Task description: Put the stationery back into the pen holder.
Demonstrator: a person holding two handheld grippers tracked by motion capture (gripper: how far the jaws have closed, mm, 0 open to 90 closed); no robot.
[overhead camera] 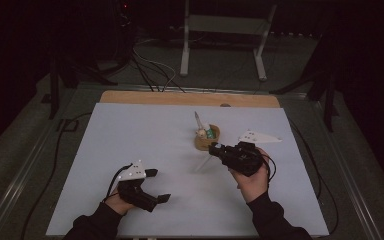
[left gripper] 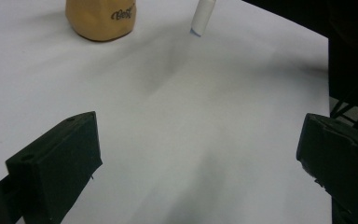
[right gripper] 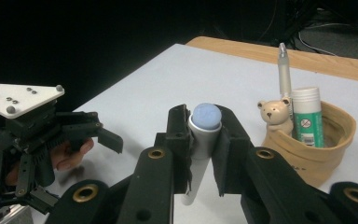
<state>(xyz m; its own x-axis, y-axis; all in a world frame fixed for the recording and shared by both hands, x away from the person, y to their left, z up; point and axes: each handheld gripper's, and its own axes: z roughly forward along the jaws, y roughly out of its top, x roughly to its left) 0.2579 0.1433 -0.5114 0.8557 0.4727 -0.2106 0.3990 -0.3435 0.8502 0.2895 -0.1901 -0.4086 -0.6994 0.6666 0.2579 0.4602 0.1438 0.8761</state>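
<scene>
The white marker with the pale blue end cap is pinched between the black pads of the right claw, barrel slanting down with its tip near the table, roughly mid-table toward the right edge. From the high view it's just a thin pale line under the right claw, so the cap only really reads in the right gripper view. The left gripper view catches its lower end hanging a little above the white surface, top cut off by the frame.

Just beyond sits a tan soft-sided pouch cup with a bear figure, a glue stick and a grey pen standing in it. The lettering on the pouch cup is half cropped and hard to read.

The left claw rests near the front-left of the table, spread wide with nothing in it. The room past the table is too dark to make out.
</scene>
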